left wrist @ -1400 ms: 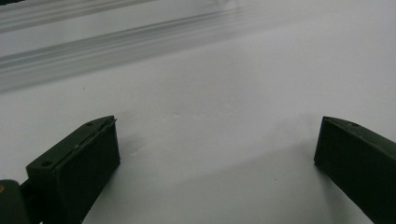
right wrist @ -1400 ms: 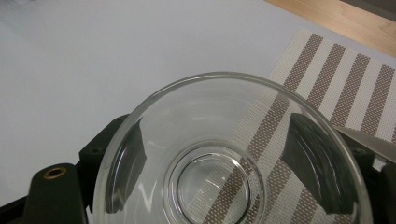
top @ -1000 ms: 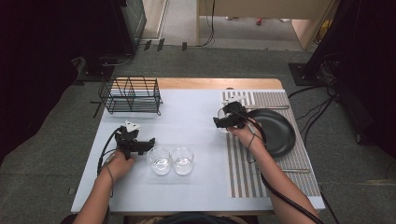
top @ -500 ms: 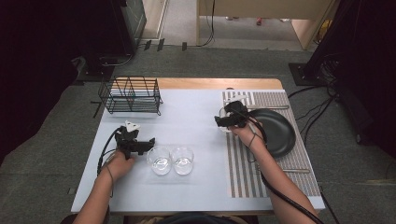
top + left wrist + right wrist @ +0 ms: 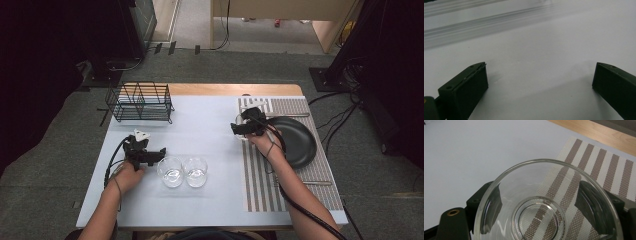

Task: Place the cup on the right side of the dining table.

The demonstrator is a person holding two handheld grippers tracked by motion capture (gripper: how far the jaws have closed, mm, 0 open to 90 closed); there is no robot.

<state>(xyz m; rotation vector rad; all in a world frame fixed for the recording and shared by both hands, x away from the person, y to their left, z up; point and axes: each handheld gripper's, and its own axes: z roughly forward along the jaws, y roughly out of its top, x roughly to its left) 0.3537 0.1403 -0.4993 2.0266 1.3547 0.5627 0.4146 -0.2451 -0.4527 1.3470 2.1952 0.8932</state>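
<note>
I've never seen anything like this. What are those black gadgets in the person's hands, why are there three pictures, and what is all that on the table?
There is no robot here: a person holds a hand-operated gripper in each hand. One picture looks down from above; the other two come from small cameras riding on each gripper.

On the table stand a wire rack, two empty glasses and a striped mat with a black plate on it.

The left gripper is open and empty, beside the two glasses. The right gripper sits at the mat's edge with a third glass between its fingers; how firmly they press on it is hard to tell.
</note>
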